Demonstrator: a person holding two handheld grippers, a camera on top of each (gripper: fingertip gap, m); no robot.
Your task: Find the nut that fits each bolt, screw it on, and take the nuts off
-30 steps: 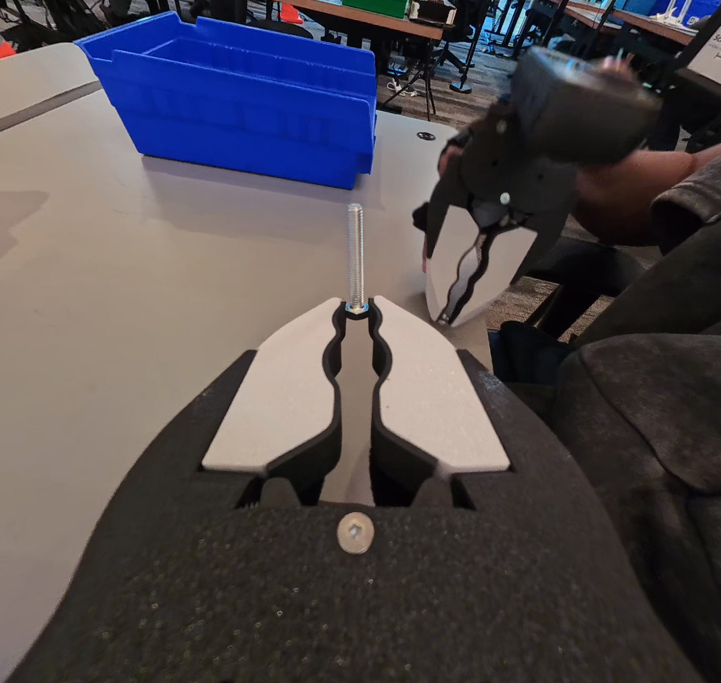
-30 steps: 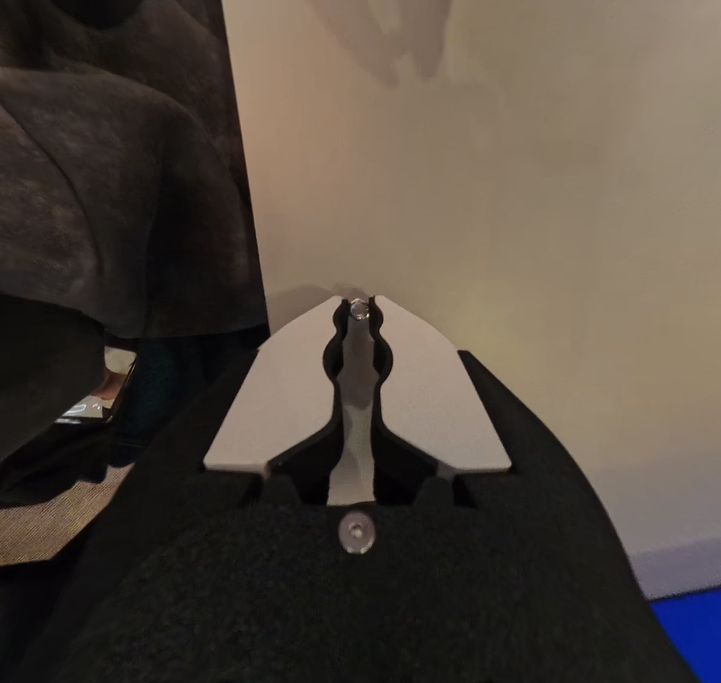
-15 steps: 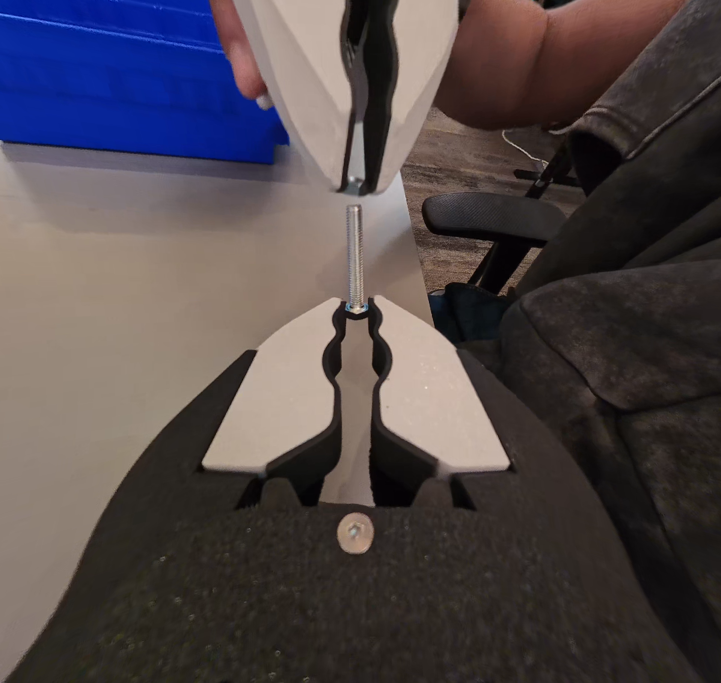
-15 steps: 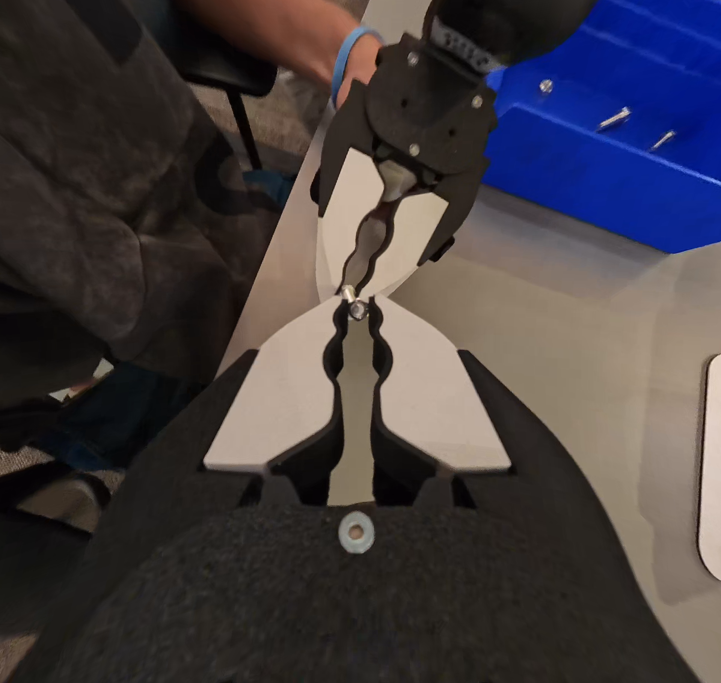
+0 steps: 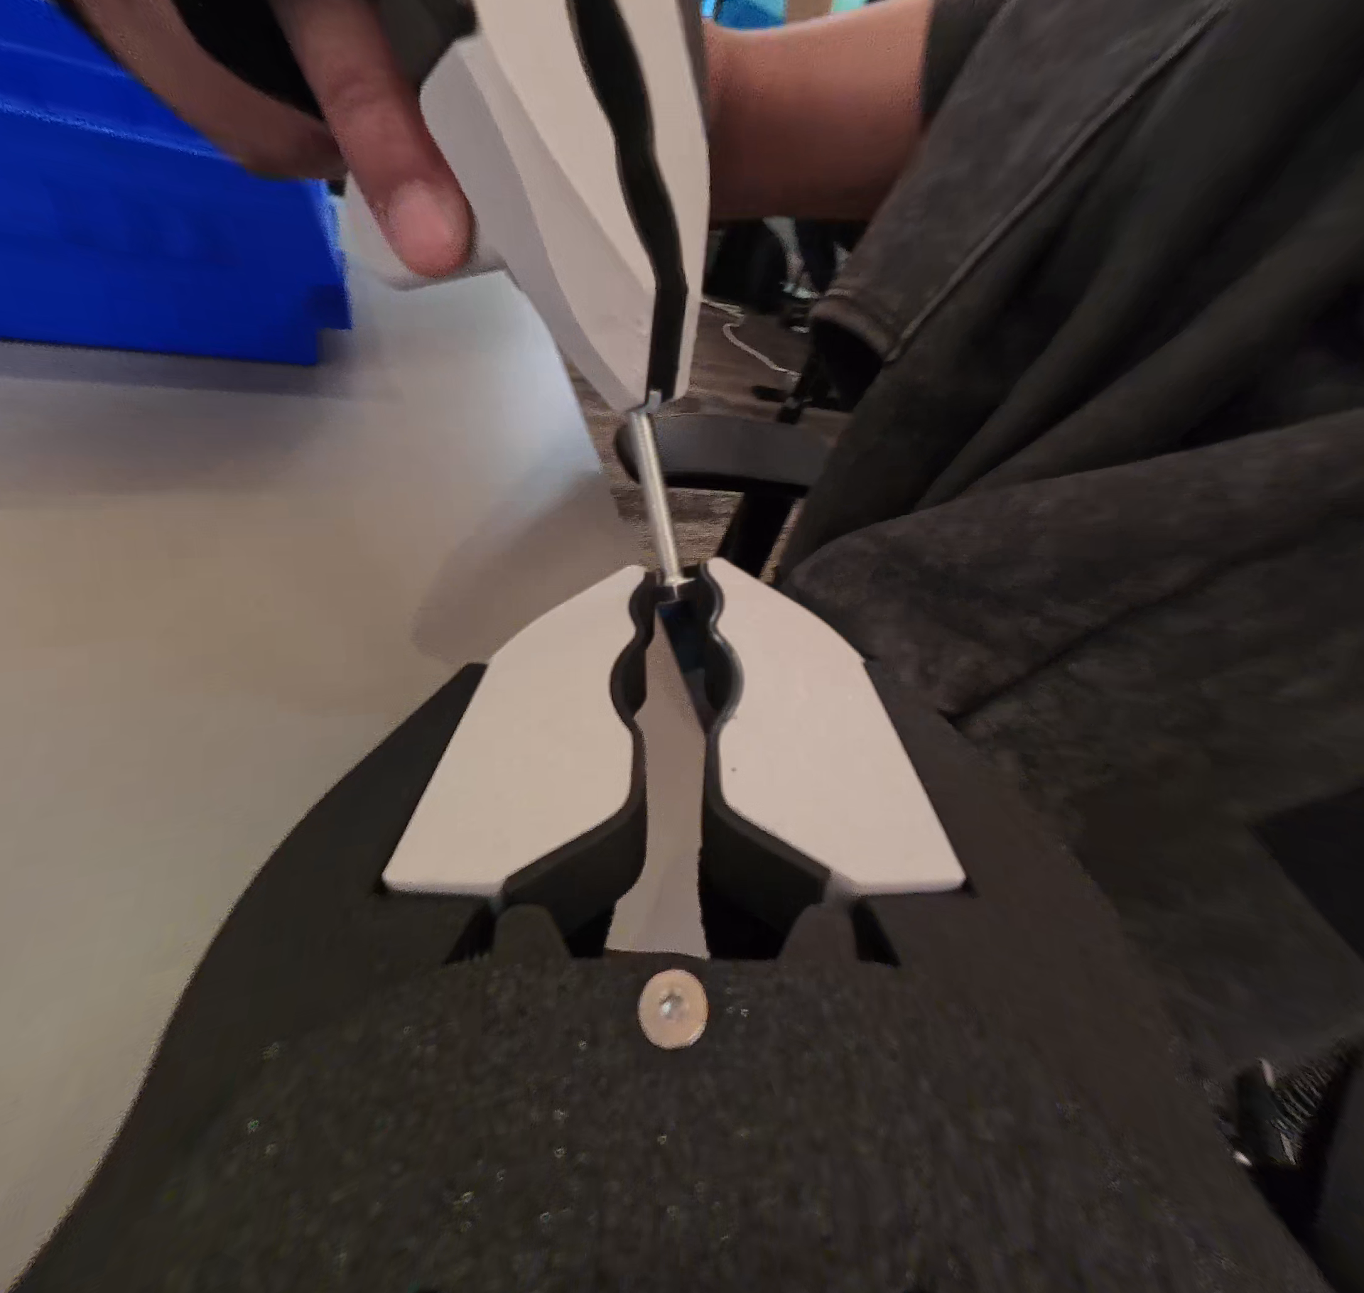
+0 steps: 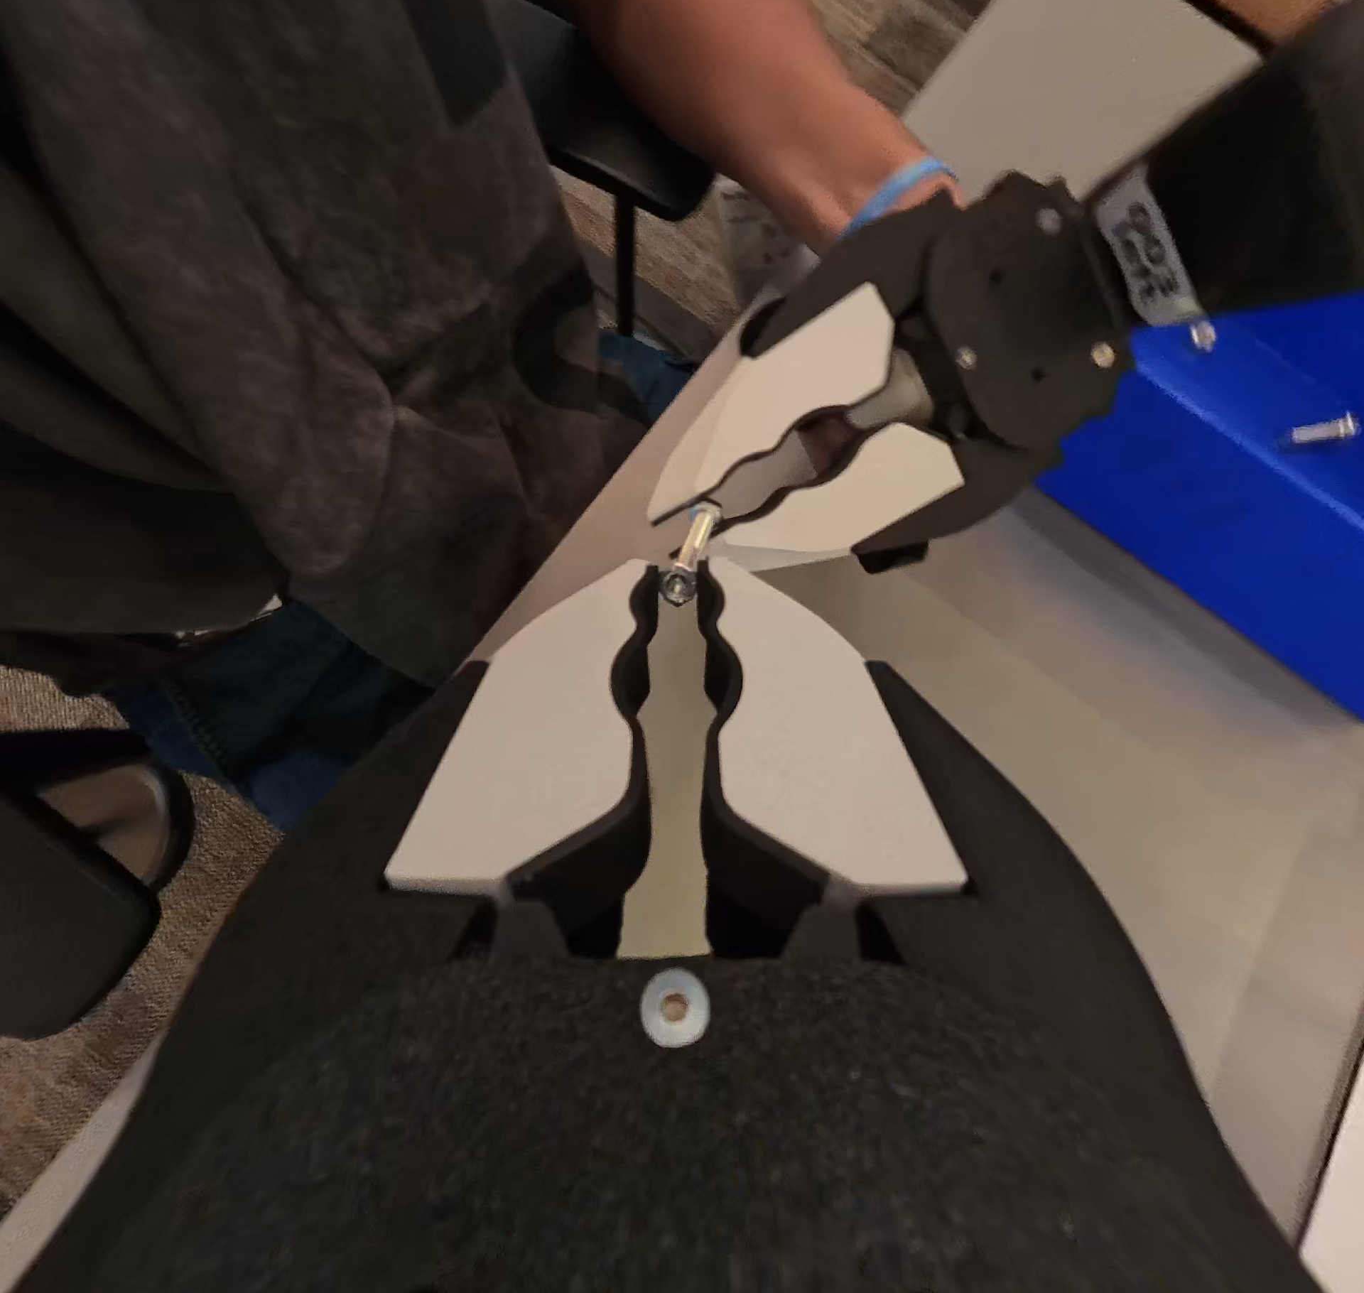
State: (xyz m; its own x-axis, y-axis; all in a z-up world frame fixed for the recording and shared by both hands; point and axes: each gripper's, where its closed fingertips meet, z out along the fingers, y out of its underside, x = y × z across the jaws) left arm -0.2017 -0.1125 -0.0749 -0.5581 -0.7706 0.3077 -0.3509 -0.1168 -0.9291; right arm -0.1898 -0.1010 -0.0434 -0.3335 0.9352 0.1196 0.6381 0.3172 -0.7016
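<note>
Only from the right wrist, loose bolts inside blue bin

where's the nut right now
The nut sits pinched in the right gripper tips, meeting the free end of the bolt held by the left gripper.

blue bin left, table bare

A pale grey surface carries 1 blue bin, resting directly on it near its edge.
</note>
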